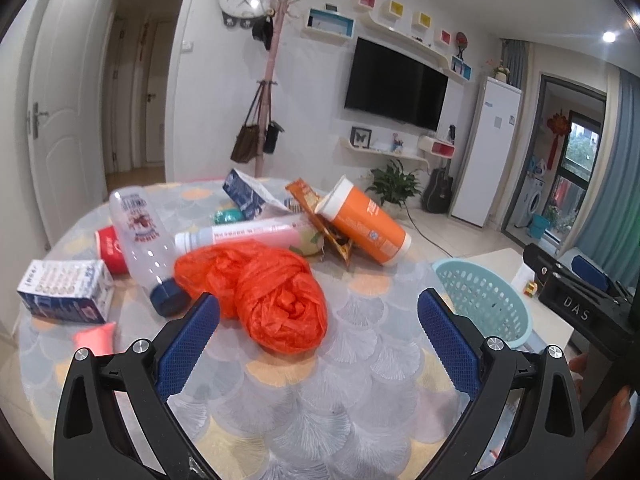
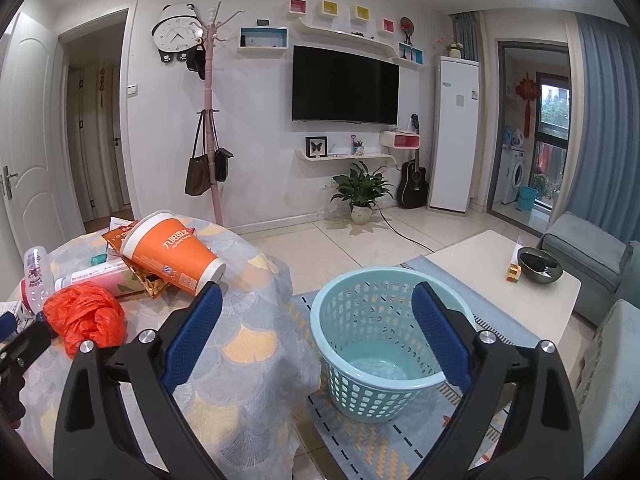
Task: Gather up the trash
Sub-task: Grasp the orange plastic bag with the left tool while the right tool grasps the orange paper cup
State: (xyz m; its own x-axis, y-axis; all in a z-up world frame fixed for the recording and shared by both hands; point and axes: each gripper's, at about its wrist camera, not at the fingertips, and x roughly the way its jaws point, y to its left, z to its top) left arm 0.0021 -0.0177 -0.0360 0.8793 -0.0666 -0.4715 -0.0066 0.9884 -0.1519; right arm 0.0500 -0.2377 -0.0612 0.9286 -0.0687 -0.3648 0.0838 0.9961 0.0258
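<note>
Trash covers a round table (image 1: 360,380) in a living room, and by the look of things collection has barely begun. Seen from the right wrist, the pale blue basket (image 2: 376,364) on the rug beside the table shows a bare bottom, with nothing dropped in. Every item in sight remains on the patterned cloth: a crumpled orange plastic bag (image 1: 272,292) just ahead of the left gripper (image 1: 318,340), a clear bottle with a blue cap (image 1: 144,240) at ten o'clock from it, a small blue-and-white carton (image 1: 66,290) at nine o'clock, a red cup (image 1: 110,248) behind the bottle, a pink bottle (image 1: 248,236) lying flat, and an orange cup (image 1: 362,220) tipped on its side over a snack wrapper (image 1: 308,200) at one o'clock. Both tongs stand wide and hold nothing; the right gripper (image 2: 316,336) hangs at the table's edge with the basket framed between its blue pads. The bag appears the likeliest first pick for the left tool, being nearest, with the basket waiting at three o'clock. The whole pile is left to clear.
</note>
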